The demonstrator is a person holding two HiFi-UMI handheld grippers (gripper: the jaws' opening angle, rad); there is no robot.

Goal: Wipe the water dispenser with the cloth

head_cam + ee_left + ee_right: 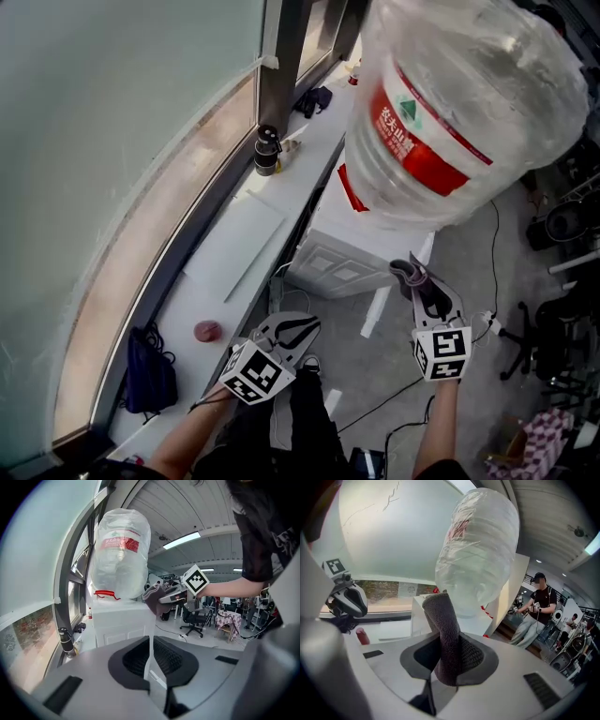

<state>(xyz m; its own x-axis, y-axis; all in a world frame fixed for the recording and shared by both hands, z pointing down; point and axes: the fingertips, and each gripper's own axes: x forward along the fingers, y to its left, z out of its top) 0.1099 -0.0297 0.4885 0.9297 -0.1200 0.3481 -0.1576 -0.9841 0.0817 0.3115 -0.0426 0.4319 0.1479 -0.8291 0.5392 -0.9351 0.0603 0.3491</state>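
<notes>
Cloth (446, 630) clenched in right gripper (449, 660), end left proud of fingertips so water dispenser (325, 267) just ahead is met first. Left gripper (298, 329) closed, empty, held aside.

The dark grey cloth (443, 634) pinched in my right gripper (449, 654) looks thick and nubbly, a matt, towel-like weave. The big clear plastic water bottle (480, 550) is wrapped in crinkled, glossy film and carries a shiny red label (412, 136). The white dispenser cabinet (328, 262) under it looks smooth and satin. My left gripper (151, 656) has a matt grey plastic shell and black, finely ribbed pads (136, 660).
</notes>
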